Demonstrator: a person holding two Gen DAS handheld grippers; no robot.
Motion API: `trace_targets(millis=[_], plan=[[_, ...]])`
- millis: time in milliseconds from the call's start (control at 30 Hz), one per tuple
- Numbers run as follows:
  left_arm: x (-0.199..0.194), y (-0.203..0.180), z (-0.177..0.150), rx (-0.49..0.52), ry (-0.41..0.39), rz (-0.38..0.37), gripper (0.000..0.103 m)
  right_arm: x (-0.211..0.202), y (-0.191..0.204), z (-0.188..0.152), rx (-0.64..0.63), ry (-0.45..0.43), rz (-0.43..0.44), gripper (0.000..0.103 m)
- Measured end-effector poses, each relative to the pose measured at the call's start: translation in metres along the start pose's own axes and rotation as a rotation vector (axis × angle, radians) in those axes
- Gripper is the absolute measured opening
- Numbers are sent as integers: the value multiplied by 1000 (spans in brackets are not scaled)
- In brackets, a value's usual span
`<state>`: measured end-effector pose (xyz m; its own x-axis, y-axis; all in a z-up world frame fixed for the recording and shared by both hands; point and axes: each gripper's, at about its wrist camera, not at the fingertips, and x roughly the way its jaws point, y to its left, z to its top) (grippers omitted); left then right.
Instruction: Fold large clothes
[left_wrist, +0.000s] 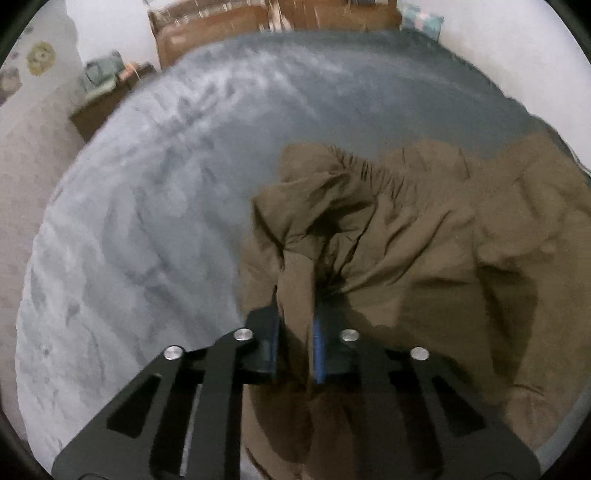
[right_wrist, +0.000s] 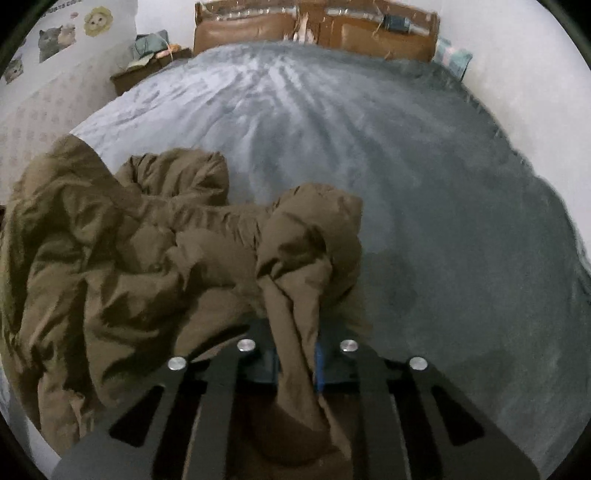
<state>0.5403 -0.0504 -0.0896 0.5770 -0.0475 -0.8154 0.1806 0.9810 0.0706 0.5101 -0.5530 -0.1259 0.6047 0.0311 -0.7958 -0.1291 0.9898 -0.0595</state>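
Grey bedspread (right_wrist: 332, 129) under crumpled brown garment (right_wrist: 129, 258)

Dim, soft indoor light; motion-blurred bedding, strong fisheye bending and black vignetted corners.

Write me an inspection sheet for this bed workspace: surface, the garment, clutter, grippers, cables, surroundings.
Surface: grey blanket covers the bed, rumpled.
Job's things: brown garment bunched, not yet folded.
Clutter: nothing seen on the blanket besides the garment.
Grippers: left gripper shut on a garment fold; right gripper likewise.
Cables: nothing seen.
Surroundings: brown headboard; nightstand piled with items; animal stickers on the wall.
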Motion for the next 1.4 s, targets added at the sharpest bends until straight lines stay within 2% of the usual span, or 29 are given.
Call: trace_targets(millis=[133,167,267,300,367,400,467,500,567,600,633,667,700,733,900,967,1033,1100,1133,1200,1233,1267,1300,1333,1400], plan=[[-44,10,8,-36,-172,36,9,-41,-38,5,136,-171,-48,12],[-53,16,11,-59,-205,25,9,-51,-48,6,167,-216,-52,12],[-65,29,21,-119,-264,11,9,-70,-53,13,187,-322,-107,12],[-63,30,24,-115,-267,18,11,-69,-53,15,193,-330,-118,12],[-43,28,25,-108,-221,44,11,-50,-52,20,186,-267,-141,14],[-23,28,23,-116,-159,38,11,-39,-50,21,171,-225,-158,14],[2,27,16,-110,-84,48,12,-3,-47,17,144,-82,-171,16],[14,25,12,-109,-52,53,15,7,-44,14,137,-48,-177,18],[29,22,4,-117,3,68,28,24,-45,3,159,36,-166,32],[30,22,2,-120,10,79,37,25,-46,1,169,40,-151,36],[29,21,1,-117,7,99,47,21,-48,-2,178,33,-148,50],[27,21,1,-113,11,112,72,14,-50,-3,189,18,-148,63],[19,24,0,-112,5,108,87,3,-54,-3,205,-3,-142,67],[12,23,0,-112,-5,98,90,-9,-58,-3,222,-27,-127,70],[-36,30,-10,-133,-44,35,90,-52,-51,1,243,-108,-81,72],[-49,15,-4,-116,-55,4,89,-61,-33,7,228,-132,-51,76],[-56,-18,6,-82,-43,-36,87,-57,-14,21,221,-136,-23,77],[-53,-54,19,-41,-24,-82,75,-49,12,35,197,-132,8,77],[-52,-65,23,-23,-16,-89,73,-46,21,39,185,-130,8,77],[-39,-94,36,20,-3,-83,57,-30,46,51,158,-100,22,76],[-28,-110,41,60,23,-79,48,-19,55,55,143,-66,30,68],[-16,-121,43,85,59,-74,28,-8,65,57,123,-23,42,46],[-3,-127,42,101,104,-74,17,2,71,56,108,18,56,34],[8,-131,43,110,132,-72,15,12,78,53,94,53,60,20],[30,-137,38,131,173,-47,12,35,89,47,46,119,27,18]])
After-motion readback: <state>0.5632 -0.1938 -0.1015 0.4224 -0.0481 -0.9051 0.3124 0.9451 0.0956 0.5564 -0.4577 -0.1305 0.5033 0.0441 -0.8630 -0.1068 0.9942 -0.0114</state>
